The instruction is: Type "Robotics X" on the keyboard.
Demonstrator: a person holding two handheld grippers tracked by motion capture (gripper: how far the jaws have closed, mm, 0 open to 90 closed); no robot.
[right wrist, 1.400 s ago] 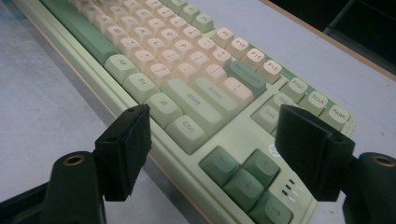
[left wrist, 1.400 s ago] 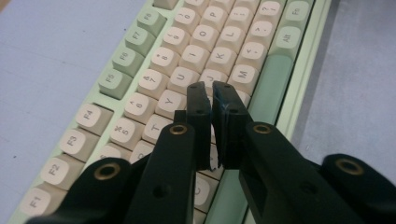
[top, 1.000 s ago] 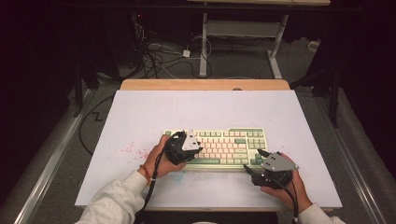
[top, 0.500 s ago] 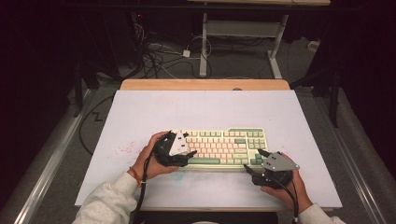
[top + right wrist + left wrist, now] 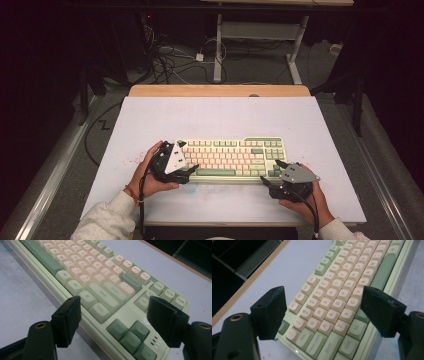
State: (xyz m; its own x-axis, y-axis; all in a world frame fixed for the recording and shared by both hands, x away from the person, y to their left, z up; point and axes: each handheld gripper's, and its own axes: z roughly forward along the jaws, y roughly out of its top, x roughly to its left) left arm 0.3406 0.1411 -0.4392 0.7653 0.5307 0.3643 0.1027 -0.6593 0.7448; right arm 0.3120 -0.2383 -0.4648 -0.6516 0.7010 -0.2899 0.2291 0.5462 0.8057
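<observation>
Left tool [image 5: 186, 169] shifted leftward, jaws just opened, over keyboard [image 5: 235, 157].

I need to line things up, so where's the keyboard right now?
In the high view the keyboard lies on the white table, near its front edge, between the left gripper and right gripper.

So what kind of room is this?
Probably a lab or workshop: a keyboard lies on a plain white table, tangled cables cover the floor behind, and metal desk legs stand nearby.

Left gripper [image 5: 192, 169] jaws just opened wide, right gripper [image 5: 264, 181] jaws spread apart, both hands low, forearms converging inward.
</observation>
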